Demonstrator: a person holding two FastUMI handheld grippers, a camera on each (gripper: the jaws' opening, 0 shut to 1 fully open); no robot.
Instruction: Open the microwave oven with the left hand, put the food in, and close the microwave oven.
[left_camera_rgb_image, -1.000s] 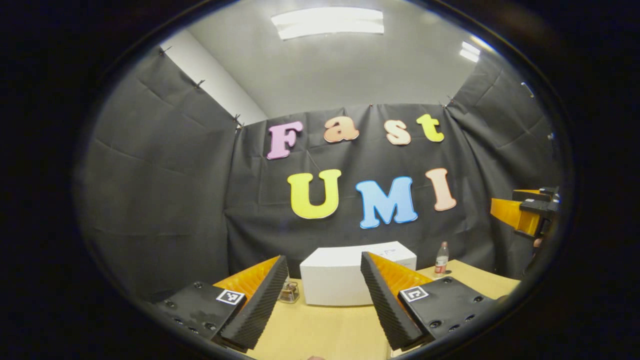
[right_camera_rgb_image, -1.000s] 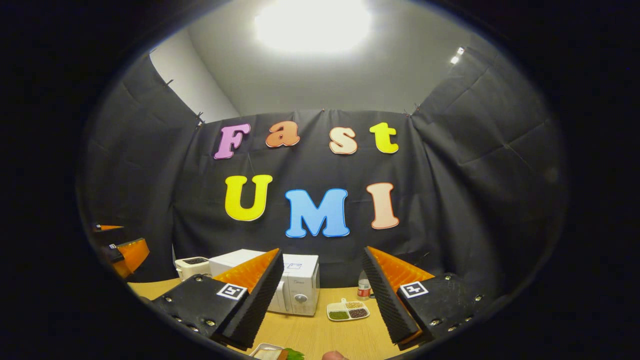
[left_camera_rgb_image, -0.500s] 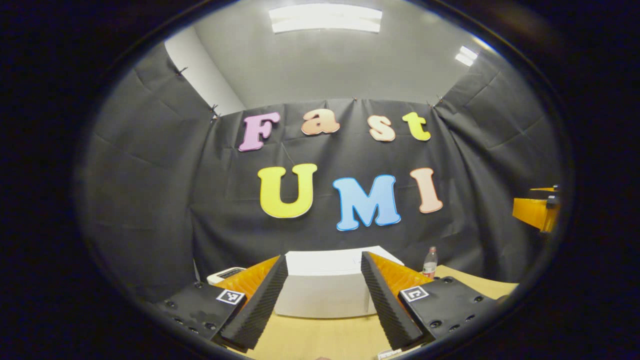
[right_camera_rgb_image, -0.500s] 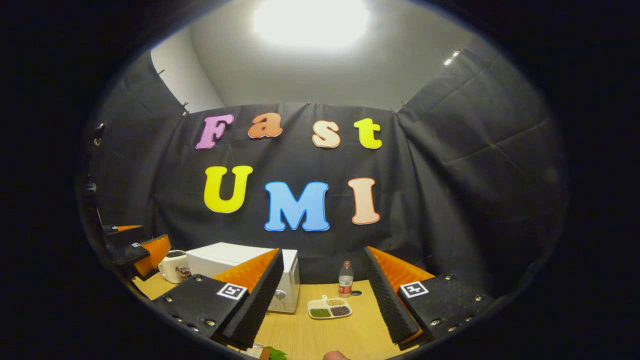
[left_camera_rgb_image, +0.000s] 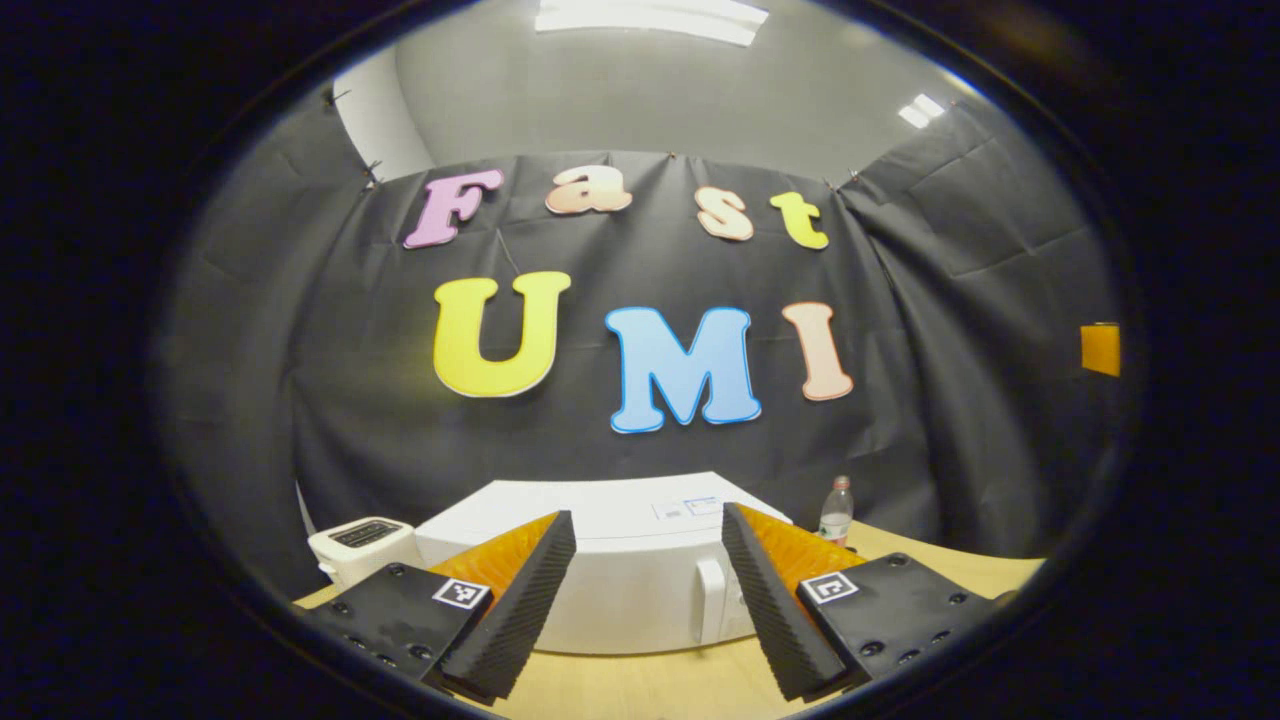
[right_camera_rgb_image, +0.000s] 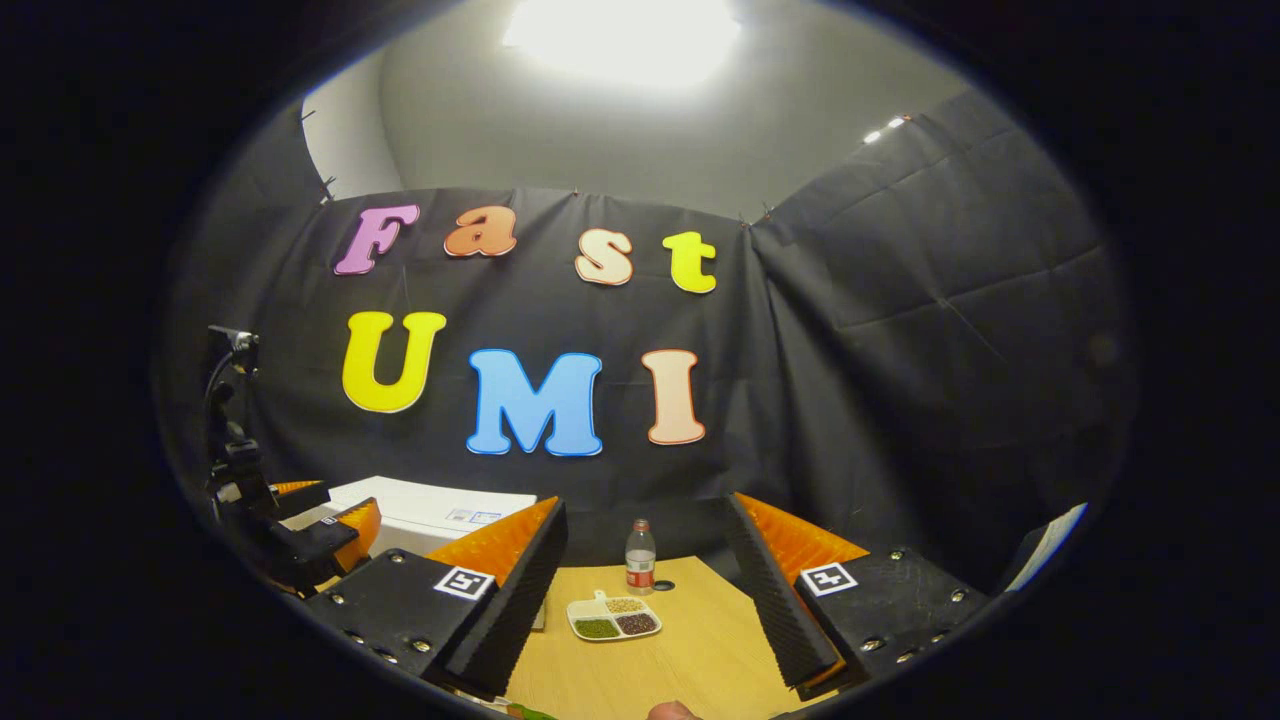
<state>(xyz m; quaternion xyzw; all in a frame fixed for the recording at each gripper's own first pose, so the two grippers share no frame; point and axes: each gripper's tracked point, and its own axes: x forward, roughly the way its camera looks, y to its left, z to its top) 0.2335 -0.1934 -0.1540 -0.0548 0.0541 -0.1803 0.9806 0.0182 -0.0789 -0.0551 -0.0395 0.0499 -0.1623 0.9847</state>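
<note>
**Facing the microwave, both claws empty**

My left claw (left_camera_rgb_image: 648, 600) gapes wide, holding nothing, aimed at the shut white microwave (left_camera_rgb_image: 620, 560) on the table (right_camera_rgb_image: 680, 650). My right claw (right_camera_rgb_image: 645, 595) is equally spread, bare, above a divided dish (right_camera_rgb_image: 612, 620) near a bottle (right_camera_rgb_image: 639, 570)

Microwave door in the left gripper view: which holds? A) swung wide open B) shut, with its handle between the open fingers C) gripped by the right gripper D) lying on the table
B: the microwave door sits flush, its handle untouched ahead of the open left gripper.
</note>
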